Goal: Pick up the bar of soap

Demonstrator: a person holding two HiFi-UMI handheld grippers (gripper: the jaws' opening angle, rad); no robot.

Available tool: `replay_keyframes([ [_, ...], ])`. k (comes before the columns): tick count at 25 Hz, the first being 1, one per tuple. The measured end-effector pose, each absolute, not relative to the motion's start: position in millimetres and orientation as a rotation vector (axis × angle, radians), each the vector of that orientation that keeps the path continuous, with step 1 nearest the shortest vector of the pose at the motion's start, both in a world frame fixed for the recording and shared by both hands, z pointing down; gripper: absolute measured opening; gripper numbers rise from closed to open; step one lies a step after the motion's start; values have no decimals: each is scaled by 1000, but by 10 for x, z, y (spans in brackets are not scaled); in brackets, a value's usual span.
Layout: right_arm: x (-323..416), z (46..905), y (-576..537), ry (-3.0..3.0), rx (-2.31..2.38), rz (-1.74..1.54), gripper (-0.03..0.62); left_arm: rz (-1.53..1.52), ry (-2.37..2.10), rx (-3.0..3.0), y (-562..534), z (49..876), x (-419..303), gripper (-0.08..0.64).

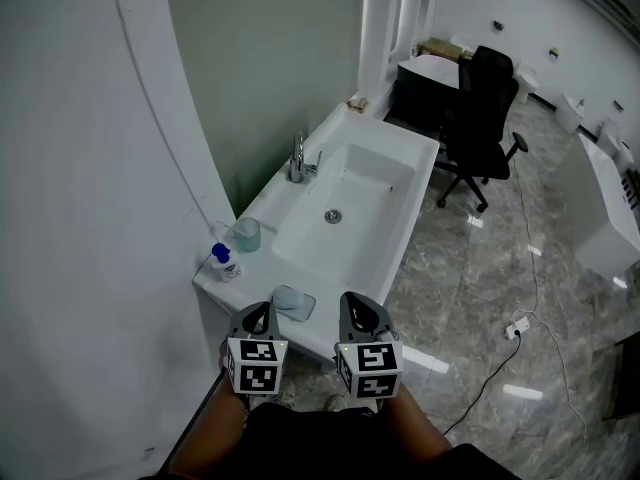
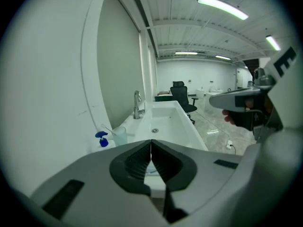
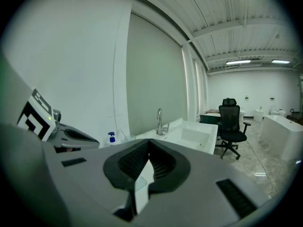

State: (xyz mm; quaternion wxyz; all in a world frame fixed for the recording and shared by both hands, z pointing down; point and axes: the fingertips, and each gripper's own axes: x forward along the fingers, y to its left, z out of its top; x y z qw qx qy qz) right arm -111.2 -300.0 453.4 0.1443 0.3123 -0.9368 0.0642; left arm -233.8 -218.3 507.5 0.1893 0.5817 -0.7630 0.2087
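Note:
A pale bar of soap [image 1: 291,298] lies on a small clear dish at the near end of the white sink counter [image 1: 372,238]. My left gripper [image 1: 262,314] hovers just in front of the dish, a little to its left, with its jaws shut and nothing between them. My right gripper [image 1: 358,304] hangs beside it, to the right of the dish near the counter's front corner, also shut and empty. In the left gripper view the shut jaws of the left gripper [image 2: 151,144] point along the basin. The right gripper [image 3: 149,144] shows the same in its own view.
Near the wall stand a blue pump bottle [image 1: 222,260] and a glass cup [image 1: 247,234]. A chrome faucet [image 1: 298,160] rises behind the basin with its drain [image 1: 333,215]. A black office chair [image 1: 485,118] stands beyond, and a cable with a plug [image 1: 517,325] lies on the marble floor.

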Motion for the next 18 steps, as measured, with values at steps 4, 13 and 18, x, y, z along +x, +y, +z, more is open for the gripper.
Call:
replay_keyframes([
  [4, -1188, 4527, -3039, -2681, 940, 180, 5, 666, -2043, 1709, -2255, 5278, -2369, 9],
  [13, -992, 4564, -3185, -2598, 1092, 168, 5, 902, -1783, 1837, -2490, 5658, -2477, 11],
  [18, -806, 4665, -3237, -2523, 1186, 197, 5, 1023, -1703, 1864, -2587, 5842, -2582, 24],
])
